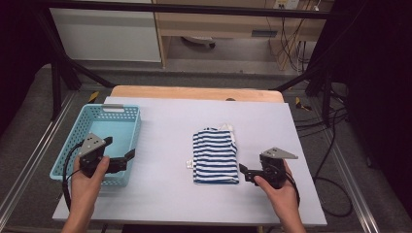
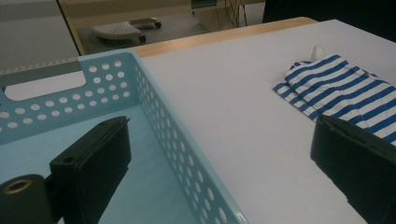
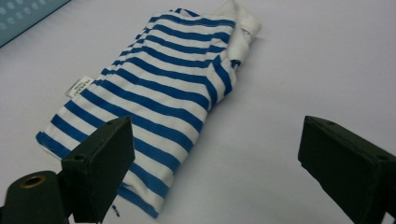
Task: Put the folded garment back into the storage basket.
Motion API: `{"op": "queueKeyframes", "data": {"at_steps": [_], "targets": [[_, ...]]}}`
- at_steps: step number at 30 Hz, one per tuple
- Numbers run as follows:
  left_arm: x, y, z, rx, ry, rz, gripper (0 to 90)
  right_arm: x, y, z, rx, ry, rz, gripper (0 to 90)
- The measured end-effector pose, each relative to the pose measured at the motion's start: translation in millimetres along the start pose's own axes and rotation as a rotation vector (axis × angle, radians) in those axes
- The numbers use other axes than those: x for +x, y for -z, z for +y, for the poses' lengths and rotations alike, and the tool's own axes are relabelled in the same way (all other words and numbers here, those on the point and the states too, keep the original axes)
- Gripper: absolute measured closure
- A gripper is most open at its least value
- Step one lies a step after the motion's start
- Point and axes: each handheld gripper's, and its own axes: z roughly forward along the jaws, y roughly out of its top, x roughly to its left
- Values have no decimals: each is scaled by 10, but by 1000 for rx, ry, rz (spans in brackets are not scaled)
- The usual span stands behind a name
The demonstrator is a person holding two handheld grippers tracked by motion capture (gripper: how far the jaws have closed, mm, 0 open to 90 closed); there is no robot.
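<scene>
A folded blue-and-white striped shirt lies in the middle of the pale table cover, with a small label sticking out on its left side. A light blue perforated basket stands at the left, with nothing inside it. My left gripper hovers open over the basket's near right corner, and its jaws straddle the basket wall. The shirt lies off to its right. My right gripper is open just right of the shirt's near corner, pointing at the shirt. Both grippers hold nothing.
The pale cover spreads over a wooden table whose far edge shows. Dark frame bars and cables surround the table. A corner of the basket appears in the right gripper view.
</scene>
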Motion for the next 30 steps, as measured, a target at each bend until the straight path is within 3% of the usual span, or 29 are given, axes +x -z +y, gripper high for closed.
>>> {"op": "queueKeyframes", "data": {"at_steps": [5,7,11,17,24,30], "targets": [[-2,4,4,-3,1,5,49,137,-72,57,30,37,27,130],[-3,5,4,-2,0,7,49,264,-146,108,58,77,46,150],[-12,-2,5,-2,-3,14,50,411,-241,180,100,105,77,173],[-43,-12,5,0,-8,10,50,592,-391,255,148,87,126,267],[-38,-23,0,2,-6,9,50,804,-467,174,136,86,167,365],[-59,-23,4,2,-13,7,50,1000,-502,105,149,146,199,452]]}}
